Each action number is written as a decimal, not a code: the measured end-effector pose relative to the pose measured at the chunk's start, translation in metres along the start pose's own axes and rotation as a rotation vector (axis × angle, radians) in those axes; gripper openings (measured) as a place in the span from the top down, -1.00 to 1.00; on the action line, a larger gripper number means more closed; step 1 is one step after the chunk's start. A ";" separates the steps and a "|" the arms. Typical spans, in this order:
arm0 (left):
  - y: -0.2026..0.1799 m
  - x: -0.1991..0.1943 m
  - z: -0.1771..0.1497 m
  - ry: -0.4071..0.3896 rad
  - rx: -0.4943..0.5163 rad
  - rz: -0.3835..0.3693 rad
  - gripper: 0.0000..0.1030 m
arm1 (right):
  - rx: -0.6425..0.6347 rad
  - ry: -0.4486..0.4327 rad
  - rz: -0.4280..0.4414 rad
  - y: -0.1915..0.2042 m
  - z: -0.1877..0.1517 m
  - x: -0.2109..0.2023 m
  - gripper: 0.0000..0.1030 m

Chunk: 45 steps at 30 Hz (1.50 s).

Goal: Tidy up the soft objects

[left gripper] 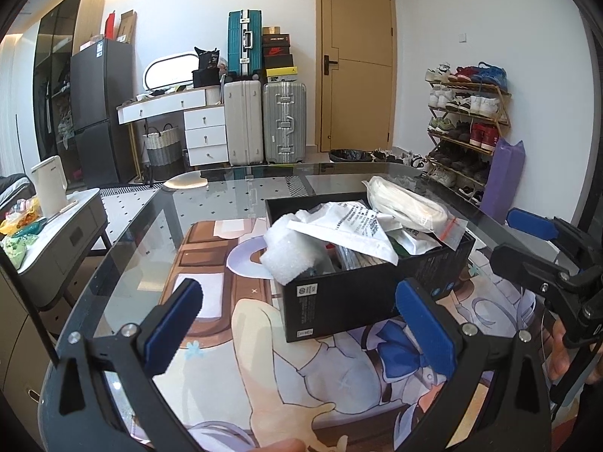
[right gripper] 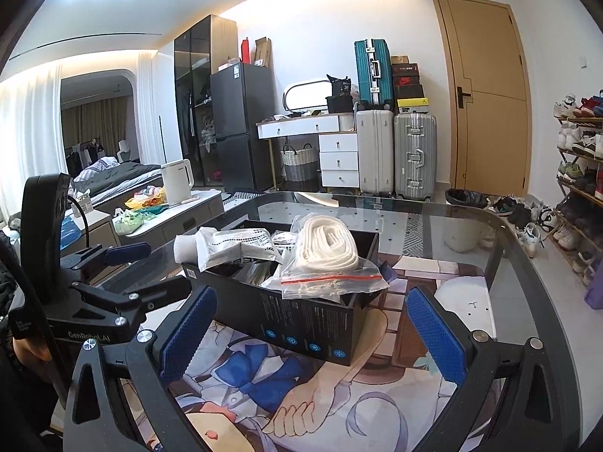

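Right wrist view: your right claw (right gripper: pixel 301 335) and left claw (left gripper: pixel 297 324) both gaped empty before the black box (right gripper: pixel 301 324); rope bag (right gripper: pixel 328 260) overhung its rim, so a nudge could've spilled it.

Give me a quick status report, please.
Left gripper and right gripper open, empty. Black box overfull; bagged white cord on top. Nothing in the way.

The left gripper (left gripper: pixel 297 324) and right gripper (right gripper: pixel 312 331) hover side by side, both jaws spread wide, holding nothing.
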<state>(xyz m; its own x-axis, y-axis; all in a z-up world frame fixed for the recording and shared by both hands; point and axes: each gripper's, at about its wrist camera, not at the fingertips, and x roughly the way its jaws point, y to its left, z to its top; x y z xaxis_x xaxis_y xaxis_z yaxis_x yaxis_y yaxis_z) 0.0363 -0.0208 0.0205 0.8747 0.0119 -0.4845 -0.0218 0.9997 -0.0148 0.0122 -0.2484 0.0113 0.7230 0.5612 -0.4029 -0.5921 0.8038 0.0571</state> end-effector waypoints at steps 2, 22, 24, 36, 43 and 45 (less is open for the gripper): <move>-0.002 -0.001 0.000 0.000 0.005 0.001 -1.00 | 0.000 -0.001 0.001 0.000 0.000 0.000 -0.99; -0.004 -0.001 0.000 0.004 0.008 -0.004 -1.00 | 0.019 0.000 0.001 -0.002 0.000 -0.001 -0.99; -0.004 -0.001 0.000 0.004 0.008 -0.005 -1.00 | 0.023 -0.002 0.001 -0.003 0.000 -0.002 -0.99; -0.004 -0.001 0.000 0.003 0.009 -0.004 -1.00 | 0.021 -0.002 -0.001 -0.004 0.000 -0.002 -0.99; -0.004 -0.001 0.000 0.003 0.010 -0.004 -1.00 | 0.021 -0.002 -0.001 -0.003 0.000 -0.002 -0.99; -0.004 -0.001 0.000 0.003 0.009 -0.004 -1.00 | 0.021 -0.002 0.000 -0.004 0.000 -0.002 -0.99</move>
<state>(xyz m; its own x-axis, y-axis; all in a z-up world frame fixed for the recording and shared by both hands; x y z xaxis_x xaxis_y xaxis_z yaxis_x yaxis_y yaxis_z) 0.0353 -0.0244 0.0206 0.8733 0.0081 -0.4871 -0.0141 0.9999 -0.0088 0.0128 -0.2527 0.0121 0.7238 0.5617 -0.4009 -0.5845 0.8078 0.0764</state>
